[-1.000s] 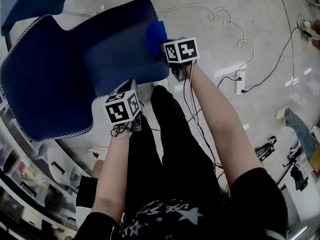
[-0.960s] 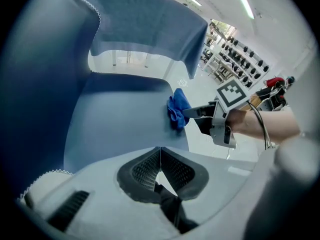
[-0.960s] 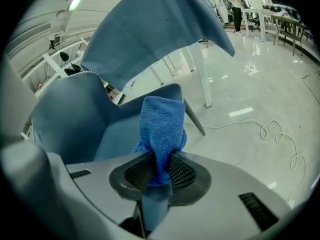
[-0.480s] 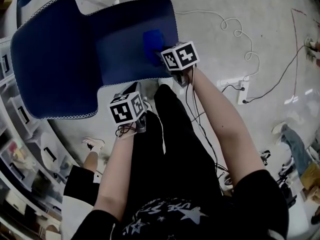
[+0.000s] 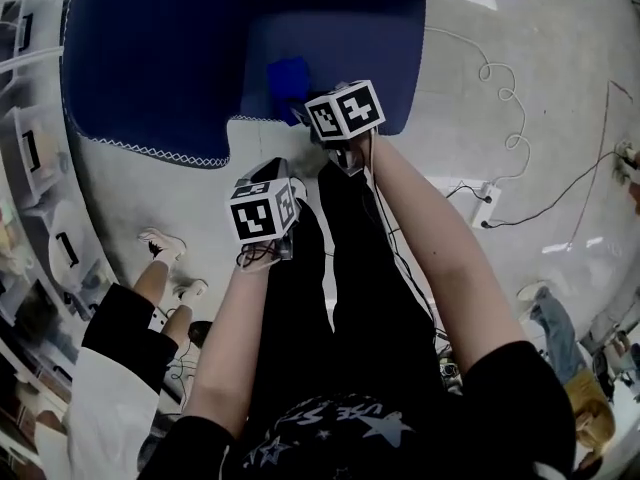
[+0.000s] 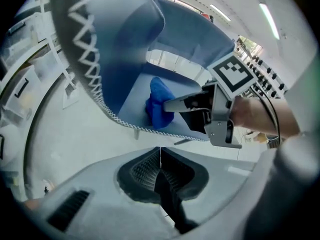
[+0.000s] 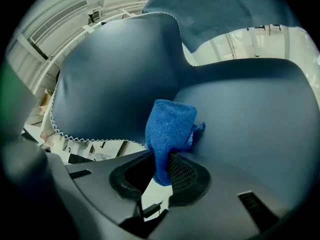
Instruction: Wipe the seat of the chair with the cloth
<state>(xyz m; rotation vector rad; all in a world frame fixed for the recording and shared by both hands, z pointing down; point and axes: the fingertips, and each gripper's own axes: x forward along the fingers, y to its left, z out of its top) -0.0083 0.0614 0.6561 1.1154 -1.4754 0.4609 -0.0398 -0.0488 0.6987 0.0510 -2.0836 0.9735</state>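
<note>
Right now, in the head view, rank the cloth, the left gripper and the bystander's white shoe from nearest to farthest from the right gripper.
1. cloth: clamped in the jaws of the right gripper, against the chair seat.
2. left gripper: shut and empty, lower left, off the chair.
3. white shoe: far left, on the floor.

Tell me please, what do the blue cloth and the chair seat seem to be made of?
The cloth looks like terry or microfibre: fuzzy matte nap, soft folds. The chair seat looks like smooth dark-blue upholstery, perhaps faux leather or tight fabric; its even surface with faint sheen leaves that open.
</note>
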